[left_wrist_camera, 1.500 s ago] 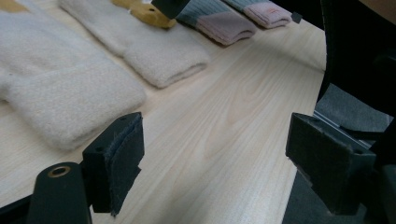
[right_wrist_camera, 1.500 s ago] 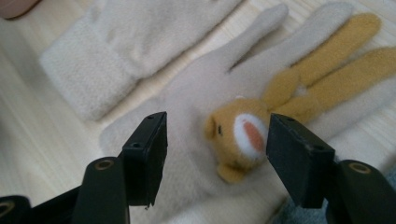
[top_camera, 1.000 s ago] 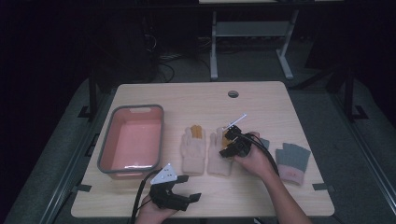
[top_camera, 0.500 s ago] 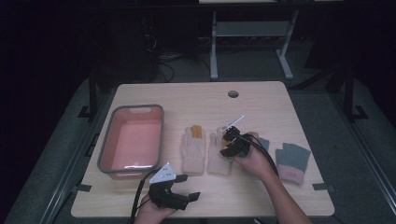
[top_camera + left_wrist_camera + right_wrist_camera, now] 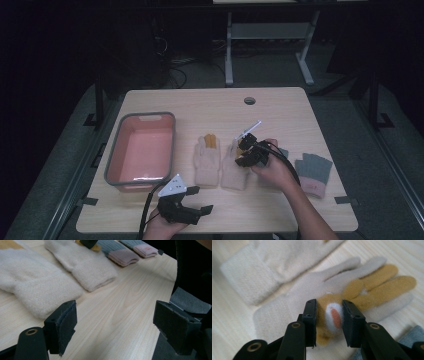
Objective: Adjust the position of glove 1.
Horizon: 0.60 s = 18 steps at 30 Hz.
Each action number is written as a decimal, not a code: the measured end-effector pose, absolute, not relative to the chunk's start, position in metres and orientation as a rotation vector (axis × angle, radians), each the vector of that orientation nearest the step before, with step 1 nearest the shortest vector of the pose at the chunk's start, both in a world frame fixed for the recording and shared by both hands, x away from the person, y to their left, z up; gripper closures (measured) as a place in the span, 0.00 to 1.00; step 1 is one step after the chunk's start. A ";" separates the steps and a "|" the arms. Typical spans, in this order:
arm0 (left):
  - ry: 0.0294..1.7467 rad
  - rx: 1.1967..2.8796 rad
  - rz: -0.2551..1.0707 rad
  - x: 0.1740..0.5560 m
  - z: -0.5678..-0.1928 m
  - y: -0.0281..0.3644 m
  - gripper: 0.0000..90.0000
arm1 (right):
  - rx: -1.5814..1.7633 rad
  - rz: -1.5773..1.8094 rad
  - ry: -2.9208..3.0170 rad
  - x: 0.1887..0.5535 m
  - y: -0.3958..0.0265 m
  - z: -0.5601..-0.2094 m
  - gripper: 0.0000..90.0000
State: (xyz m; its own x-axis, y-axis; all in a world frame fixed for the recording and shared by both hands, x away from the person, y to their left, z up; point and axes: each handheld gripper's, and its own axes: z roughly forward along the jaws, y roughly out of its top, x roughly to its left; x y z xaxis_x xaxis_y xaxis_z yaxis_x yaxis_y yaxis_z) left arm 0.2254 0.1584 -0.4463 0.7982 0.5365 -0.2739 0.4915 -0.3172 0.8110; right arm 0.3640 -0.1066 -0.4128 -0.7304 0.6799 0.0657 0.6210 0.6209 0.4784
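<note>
Two cream gloves lie side by side mid-table, the left glove (image 5: 206, 161) and the right glove (image 5: 234, 176). My right gripper (image 5: 242, 153) is down on the right glove (image 5: 307, 287). Its jaws have just been closing and its pads now press on the tan plush patch (image 5: 323, 310) with a white and orange spot, beside the tan fingers (image 5: 384, 282). My left gripper (image 5: 199, 200) rests open near the front edge. Nothing is between its jaws, and the glove cuffs (image 5: 37, 290) lie ahead of it.
A pink tub (image 5: 172, 145) with a grey rim stands at the left. A grey glove with a pink cuff (image 5: 313, 172) lies at the right, and a second one (image 5: 283, 151) is partly under the right hand. A round hole (image 5: 249, 100) is in the far tabletop.
The right gripper's jaws have narrowed onto the tan patch of the right cream glove. The left gripper has stayed put.
</note>
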 end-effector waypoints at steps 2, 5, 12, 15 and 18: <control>0.769 1.968 0.057 0.225 -0.446 0.159 0.21 | 1.081 0.737 2.716 0.362 -0.105 -0.407 0.74; 0.771 1.967 0.057 0.225 -0.446 0.159 0.21 | 1.052 0.757 2.720 0.361 -0.104 -0.397 0.74; 0.765 1.974 0.056 0.224 -0.446 0.157 0.21 | 0.992 0.795 2.713 0.361 -0.095 -0.378 0.74; 0.767 1.967 0.058 0.223 -0.446 0.158 0.21 | 0.972 0.811 2.715 0.363 -0.089 -0.372 0.74; 0.774 1.959 0.055 0.222 -0.445 0.158 0.21 | 0.946 0.818 2.723 0.367 -0.080 -0.368 0.74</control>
State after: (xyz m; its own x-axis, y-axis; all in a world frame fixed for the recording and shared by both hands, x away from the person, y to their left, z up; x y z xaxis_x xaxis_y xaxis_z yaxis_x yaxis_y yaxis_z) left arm 0.2218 0.1579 -0.4453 0.7950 0.5386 -0.2790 0.4935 -0.3069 0.8138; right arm 0.3667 -0.0800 -0.3685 -0.7912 0.6102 0.0401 0.5314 0.6534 0.5392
